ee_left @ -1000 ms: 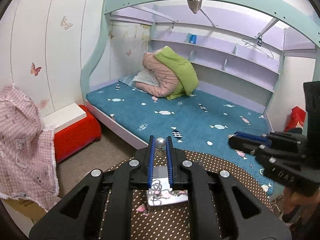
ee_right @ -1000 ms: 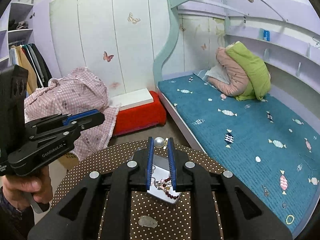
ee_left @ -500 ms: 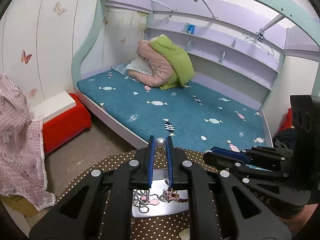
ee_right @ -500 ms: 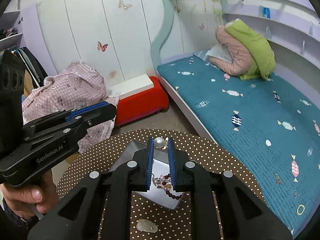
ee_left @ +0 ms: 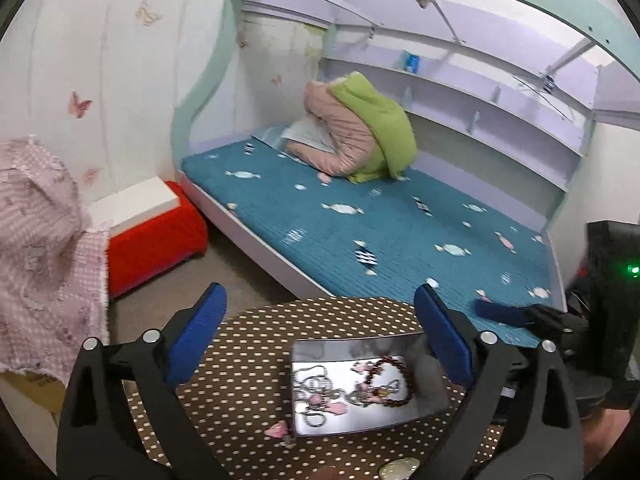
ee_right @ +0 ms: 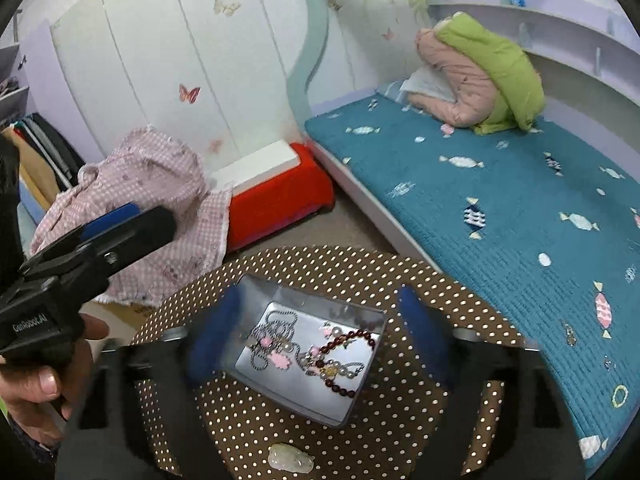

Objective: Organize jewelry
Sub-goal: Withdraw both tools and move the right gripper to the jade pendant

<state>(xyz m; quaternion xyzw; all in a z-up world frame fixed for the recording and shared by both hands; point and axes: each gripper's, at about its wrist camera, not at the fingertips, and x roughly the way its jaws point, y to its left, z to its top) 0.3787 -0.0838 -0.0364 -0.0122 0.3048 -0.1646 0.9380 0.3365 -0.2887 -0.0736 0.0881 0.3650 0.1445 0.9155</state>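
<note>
While I hover both spread grippers, left gripper [ee_left: 320, 336] and right gripper [ee_right: 320, 332], over the metal tray [ee_right: 360, 396] of tangled jewelry [ee_right: 316, 350], a pale stone [ee_right: 290, 457] lies beside it.

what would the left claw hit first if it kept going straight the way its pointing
Probably the metal tray of jewelry on the polka-dot table. The left claw is open, angled down, and the tray sits between its fingers just ahead. Depth is unclear; it could clear the far rim and meet the tabletop instead.
</note>
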